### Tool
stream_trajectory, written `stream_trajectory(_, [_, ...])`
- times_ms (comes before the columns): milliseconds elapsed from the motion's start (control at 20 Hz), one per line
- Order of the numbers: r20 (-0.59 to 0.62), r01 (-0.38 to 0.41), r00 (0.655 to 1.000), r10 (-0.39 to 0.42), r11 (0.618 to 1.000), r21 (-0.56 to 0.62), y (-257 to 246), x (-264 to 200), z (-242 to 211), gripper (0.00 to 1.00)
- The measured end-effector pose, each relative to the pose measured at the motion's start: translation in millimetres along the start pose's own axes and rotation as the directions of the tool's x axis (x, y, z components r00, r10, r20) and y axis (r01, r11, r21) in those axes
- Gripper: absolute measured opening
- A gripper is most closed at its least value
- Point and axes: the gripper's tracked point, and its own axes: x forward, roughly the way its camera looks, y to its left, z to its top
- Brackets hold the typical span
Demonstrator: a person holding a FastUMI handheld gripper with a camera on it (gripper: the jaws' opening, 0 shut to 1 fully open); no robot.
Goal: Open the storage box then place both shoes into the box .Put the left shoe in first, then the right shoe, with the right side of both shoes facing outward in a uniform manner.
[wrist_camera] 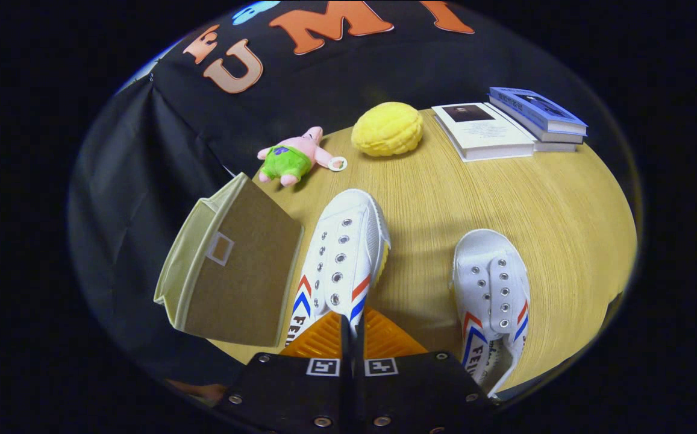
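My gripper (352, 337) is shut on the heel end of a white canvas shoe (345, 253) with red and blue stripes. This shoe points away from me and casts a shadow on the wooden table (505, 193), right beside the box. The second white shoe (493, 295) lies flat on the table to the right of the fingers, toe also pointing away. The beige fabric storage box (231, 265) stands at the table's left edge, just left of the held shoe. Its brown panel with a pale tab (220, 248) faces me, and its inside is hidden.
A pink and green plush toy (294, 158) with a ring lies beyond the box. A yellow knobbly ball (387, 129) sits farther back. Stacked books (505, 123) occupy the far right corner. Bare tabletop lies between the two shoes and beyond them.
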Motion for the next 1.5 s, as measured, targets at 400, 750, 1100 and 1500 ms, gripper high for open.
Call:
stream_trajectory(400, [0.052, -0.132, 0.989, 0.136, 0.989, -0.071, 103, -30, 75, 0.0])
stream_trajectory(750, [-0.02, -0.262, 0.965, 0.263, 0.951, -0.166, 205, -5, 84, 0.01])
stream_trajectory(1100, [-0.106, -0.265, 0.964, 0.245, 0.925, -0.271, 234, 52, 50, 0.01])
stream_trajectory(1500, [-0.168, -0.257, 0.965, 0.203, 0.864, -0.433, 245, 61, 27, 0.01])
